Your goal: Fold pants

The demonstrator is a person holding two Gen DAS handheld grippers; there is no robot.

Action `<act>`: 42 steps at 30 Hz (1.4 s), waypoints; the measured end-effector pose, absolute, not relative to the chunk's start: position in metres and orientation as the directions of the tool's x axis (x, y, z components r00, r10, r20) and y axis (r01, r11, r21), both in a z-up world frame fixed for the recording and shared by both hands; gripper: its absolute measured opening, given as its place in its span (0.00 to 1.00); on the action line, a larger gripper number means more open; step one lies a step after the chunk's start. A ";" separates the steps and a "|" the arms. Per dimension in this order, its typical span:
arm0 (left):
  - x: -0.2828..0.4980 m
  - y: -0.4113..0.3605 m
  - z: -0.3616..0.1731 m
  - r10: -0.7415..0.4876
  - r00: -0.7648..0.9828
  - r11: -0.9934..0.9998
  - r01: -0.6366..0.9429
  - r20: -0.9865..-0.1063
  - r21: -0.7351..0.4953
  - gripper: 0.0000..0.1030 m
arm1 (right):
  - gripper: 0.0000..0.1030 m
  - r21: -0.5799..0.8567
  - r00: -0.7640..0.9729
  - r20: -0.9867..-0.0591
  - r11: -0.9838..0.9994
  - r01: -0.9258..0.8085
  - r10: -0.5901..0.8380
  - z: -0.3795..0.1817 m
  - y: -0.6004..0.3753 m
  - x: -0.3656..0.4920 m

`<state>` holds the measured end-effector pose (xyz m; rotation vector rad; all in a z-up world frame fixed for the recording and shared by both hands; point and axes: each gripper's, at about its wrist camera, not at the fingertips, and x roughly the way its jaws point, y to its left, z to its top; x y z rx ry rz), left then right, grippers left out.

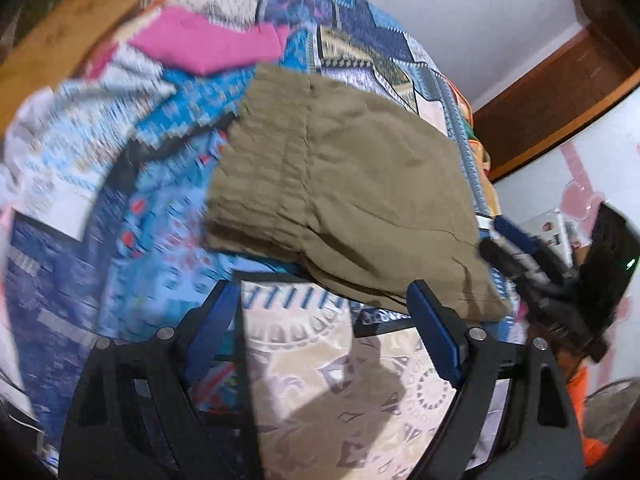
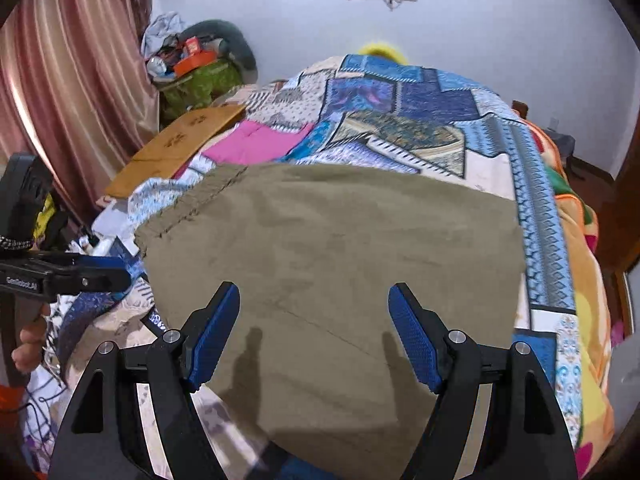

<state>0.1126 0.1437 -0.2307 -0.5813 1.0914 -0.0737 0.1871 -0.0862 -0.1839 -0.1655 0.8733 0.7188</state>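
Both grippers, left (image 1: 324, 300) and right (image 2: 314, 304), have fingers spread on nothing; pants (image 2: 332, 248) lie just ahead of the right, nearer than the left.

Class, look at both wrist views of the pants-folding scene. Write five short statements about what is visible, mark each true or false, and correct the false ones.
1. The olive pants lie folded on the patchwork bedspread. True.
2. The right gripper is clamped shut on the pants. False: its jaws are wide apart above the cloth, gripping nothing.
3. A pink garment lies beyond the pants. True.
4. The left gripper holds the pink garment. False: it is open and holds nothing, near the pants' edge.
5. The curtain is blue. False: it is pinkish.
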 end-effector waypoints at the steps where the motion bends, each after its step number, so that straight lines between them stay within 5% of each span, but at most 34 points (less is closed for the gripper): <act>1: 0.114 0.144 -0.235 -0.357 0.469 0.835 -0.228 -0.808 -0.501 0.85 | 0.72 0.143 0.422 -0.754 0.754 -0.641 0.503 -0.190 -0.081 0.187; 13: 0.153 0.158 -0.246 -0.425 0.510 0.732 -0.292 -0.747 -0.616 0.86 | 0.72 0.176 0.325 -0.800 0.716 -0.675 0.504 -0.222 -0.081 0.183; 16: 0.160 0.162 -0.244 -0.399 0.516 0.738 -0.310 -0.758 -0.599 0.75 | 0.73 0.181 0.322 -0.797 0.710 -0.681 0.512 -0.223 -0.081 0.181; 18: 0.164 0.163 -0.243 -0.360 0.516 0.753 -0.331 -0.777 -0.569 0.55 | 0.73 0.190 0.317 -0.794 0.707 -0.681 0.518 -0.223 -0.081 0.182; 21: 0.167 0.165 -0.243 -0.313 0.522 0.772 -0.346 -0.793 -0.533 0.42 | 0.73 0.200 0.312 -0.789 0.702 -0.683 0.529 -0.223 -0.082 0.182; 29: 0.150 0.145 -0.216 -0.044 0.558 0.913 -0.314 -0.829 -0.260 0.33 | 0.71 0.214 0.315 -0.788 0.715 -0.666 0.529 -0.218 -0.088 0.181; 35: 0.112 0.151 -0.202 0.351 0.525 0.897 -0.427 -0.775 0.117 0.33 | 0.71 0.232 0.321 -0.785 0.731 -0.642 0.531 -0.213 -0.110 0.170; 42: 0.099 0.157 -0.184 0.422 0.536 0.878 -0.441 -0.731 0.184 0.32 | 0.71 0.244 0.331 -0.785 0.753 -0.612 0.524 -0.211 -0.126 0.163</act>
